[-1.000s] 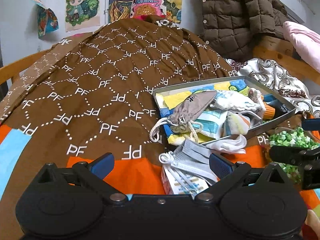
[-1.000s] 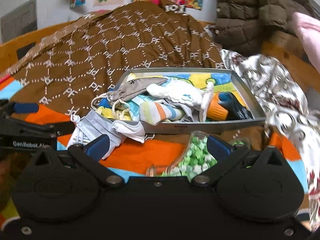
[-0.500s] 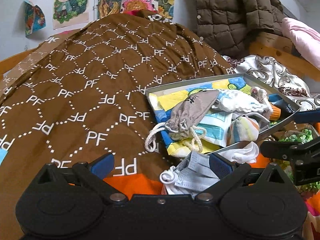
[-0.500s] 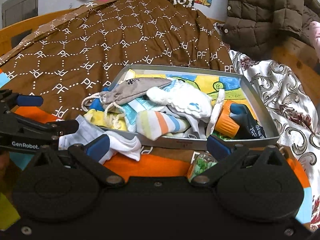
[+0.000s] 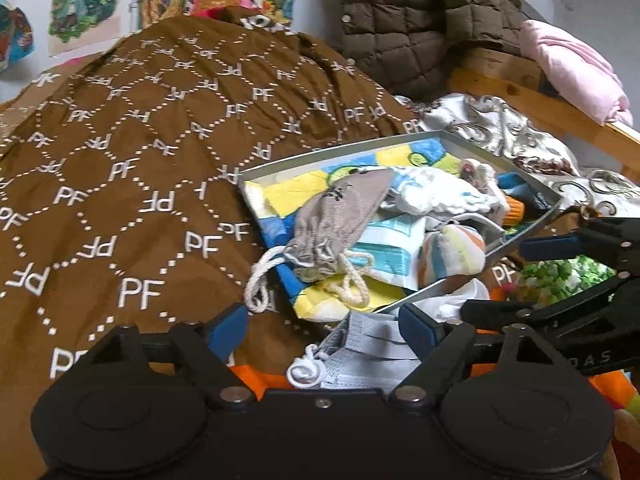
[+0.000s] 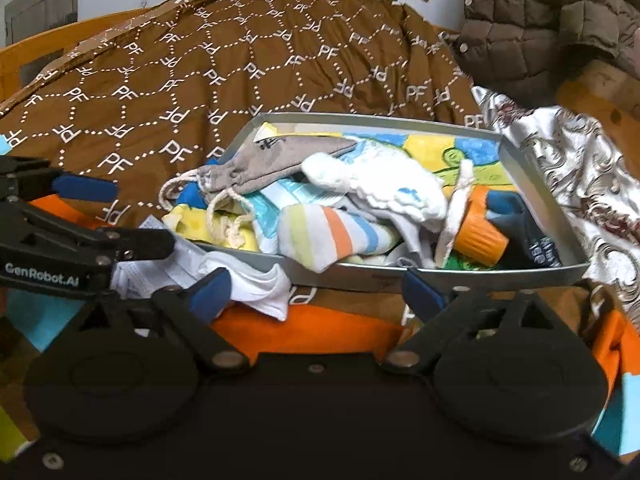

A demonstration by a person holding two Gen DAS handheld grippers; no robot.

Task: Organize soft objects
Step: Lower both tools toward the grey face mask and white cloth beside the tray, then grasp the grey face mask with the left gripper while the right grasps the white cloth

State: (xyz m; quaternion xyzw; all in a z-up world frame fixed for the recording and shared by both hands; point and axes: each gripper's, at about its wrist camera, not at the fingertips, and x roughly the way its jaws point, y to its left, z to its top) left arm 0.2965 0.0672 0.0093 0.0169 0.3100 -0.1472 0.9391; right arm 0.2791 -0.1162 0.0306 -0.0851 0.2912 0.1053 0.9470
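A grey metal tray point(image 6: 460, 276) point(image 5: 340, 152) lies on the bed, full of soft things: a grey drawstring pouch point(image 6: 272, 164) point(image 5: 340, 220), a striped sock point(image 6: 332, 236) point(image 5: 452, 252), a white knitted piece point(image 6: 376, 184), an orange-cuffed dark sock point(image 6: 488, 236). A grey face mask point(image 5: 368, 356) and a white cloth point(image 6: 256, 284) lie just in front of the tray. My left gripper point(image 5: 324, 324) is open, with the mask between its fingers. My right gripper point(image 6: 316, 292) is open and empty before the tray's front rim.
A brown PF-patterned quilt point(image 5: 140, 168) covers the bed, orange fabric point(image 6: 312, 328) at the near edge. A green-and-white patterned bag point(image 5: 560, 276) lies right of the mask. A brown puffer jacket point(image 6: 540, 20), a silver patterned cloth point(image 6: 580, 176) and a pink cloth point(image 5: 572, 64) sit at the right.
Both grippers have moved forward toward the tray, which now looks nearer. The mask now lies between my left fingers. The green bag has dropped out of the right wrist view.
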